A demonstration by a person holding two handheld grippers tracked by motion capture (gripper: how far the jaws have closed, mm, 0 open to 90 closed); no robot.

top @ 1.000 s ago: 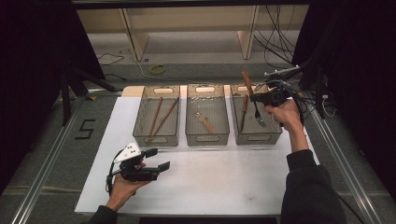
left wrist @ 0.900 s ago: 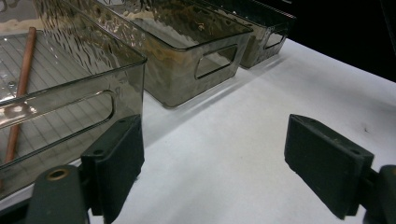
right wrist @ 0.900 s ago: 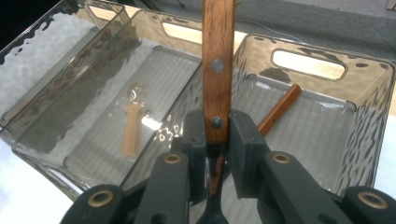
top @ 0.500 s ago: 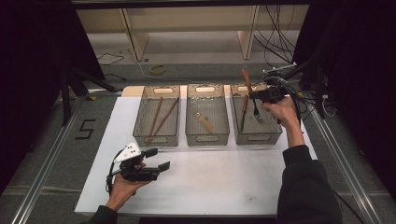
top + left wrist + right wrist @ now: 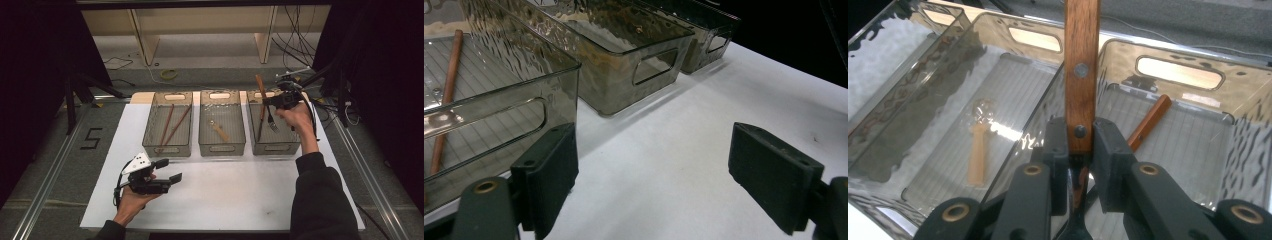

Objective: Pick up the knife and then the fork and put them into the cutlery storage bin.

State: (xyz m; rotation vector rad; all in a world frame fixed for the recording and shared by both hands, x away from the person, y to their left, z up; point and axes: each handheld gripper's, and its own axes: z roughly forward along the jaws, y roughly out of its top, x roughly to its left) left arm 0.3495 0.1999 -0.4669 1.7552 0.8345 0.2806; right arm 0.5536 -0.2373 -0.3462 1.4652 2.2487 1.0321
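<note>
Slightly farther back now, the right hand-held gripper (image 5: 274, 101) clamps a wooden-handled fork (image 5: 1081, 75) over the right bin (image 5: 280, 146); the left hand-held gripper (image 5: 169, 170) rests apart near the counter (image 5: 240, 195).

The left gripper (image 5: 651, 175) fills the bottom of the frame, its two black jaws standing wide apart with nothing between them. One jaw rises at lower left, the other at lower right. Beneath and between them lies a white table surface (image 5: 704, 125), running up toward the right edge. At left, a clear smoky bin (image 5: 499, 100) with a handle slot sits just beside the left jaw; a brown stick (image 5: 446, 100) lies inside it. A second bin (image 5: 624, 60) stands at upper centre, and a third bin (image 5: 714, 35) beyond it at upper right.
</note>
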